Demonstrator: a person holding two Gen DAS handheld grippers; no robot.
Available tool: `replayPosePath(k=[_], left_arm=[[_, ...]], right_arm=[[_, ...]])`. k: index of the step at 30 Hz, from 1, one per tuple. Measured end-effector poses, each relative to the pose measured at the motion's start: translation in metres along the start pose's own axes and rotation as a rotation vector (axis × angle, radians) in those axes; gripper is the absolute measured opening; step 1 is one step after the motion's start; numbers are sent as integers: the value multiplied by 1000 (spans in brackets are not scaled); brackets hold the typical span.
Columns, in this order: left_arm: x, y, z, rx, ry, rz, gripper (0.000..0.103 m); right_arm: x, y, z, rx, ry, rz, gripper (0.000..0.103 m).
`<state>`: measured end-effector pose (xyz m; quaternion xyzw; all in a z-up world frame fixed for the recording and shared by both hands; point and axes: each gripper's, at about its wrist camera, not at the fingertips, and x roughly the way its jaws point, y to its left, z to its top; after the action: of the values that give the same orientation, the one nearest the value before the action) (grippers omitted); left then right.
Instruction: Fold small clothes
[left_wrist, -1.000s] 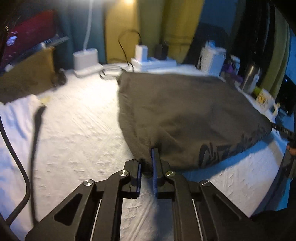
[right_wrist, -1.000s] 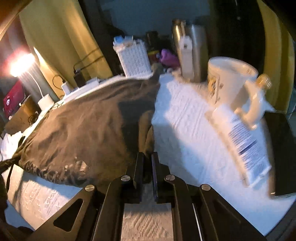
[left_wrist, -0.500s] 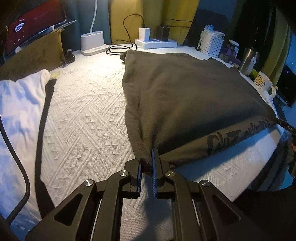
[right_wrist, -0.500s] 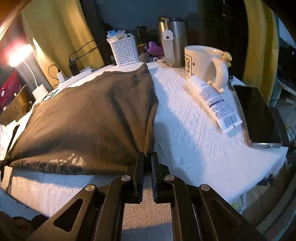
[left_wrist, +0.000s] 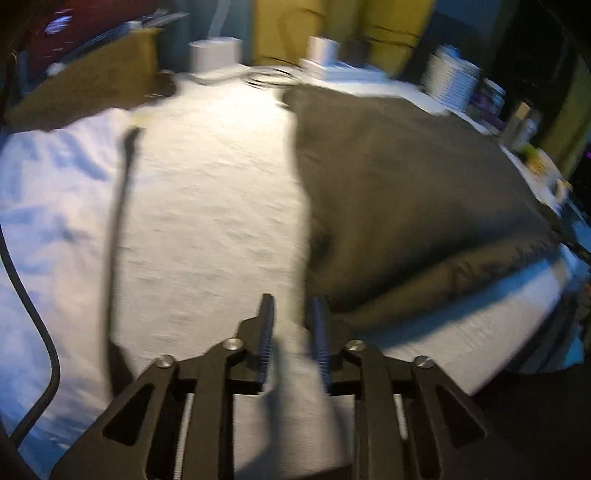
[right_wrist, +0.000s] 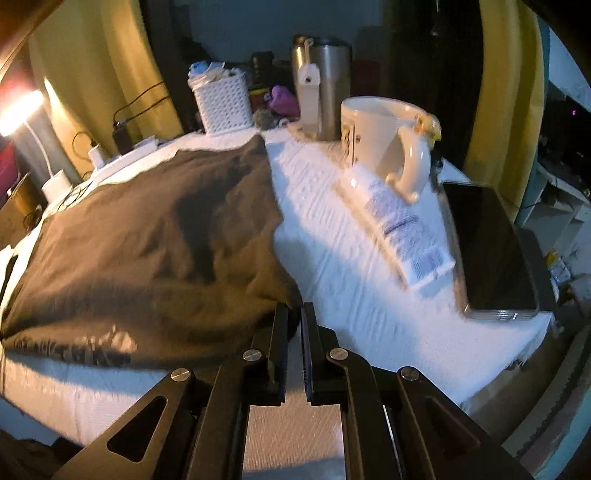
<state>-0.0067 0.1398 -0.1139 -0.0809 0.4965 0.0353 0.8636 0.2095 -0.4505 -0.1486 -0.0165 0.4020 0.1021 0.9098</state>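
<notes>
While your left tool (left_wrist: 291, 306) sits released just beside the near-left corner of the dark garment (right_wrist: 147, 236) on the worktop (left_wrist: 214, 206), your right tool (right_wrist: 294, 314) pinches the near-right corner, nearer to lift.

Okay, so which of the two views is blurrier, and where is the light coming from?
Left wrist view: heavy motion blur smears the dark garment and white textured cover. Right wrist view: sharper, mild smear on the tube; a warm lamp glares at far left.
</notes>
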Motion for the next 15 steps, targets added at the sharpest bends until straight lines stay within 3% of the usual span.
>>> replayPosePath(k=[4,10,15], left_arm=[[-4,25,25,-88,-56,59,29],[15,24,76,-68,-103,20,29],[48,12,113,-26,-103,-2,29]], right_arm=[[1,8,18,-36,-20,-17,7],[6,16,40,-42,-40,-30,7],[5,-5,49,7,-50,-113,7]])
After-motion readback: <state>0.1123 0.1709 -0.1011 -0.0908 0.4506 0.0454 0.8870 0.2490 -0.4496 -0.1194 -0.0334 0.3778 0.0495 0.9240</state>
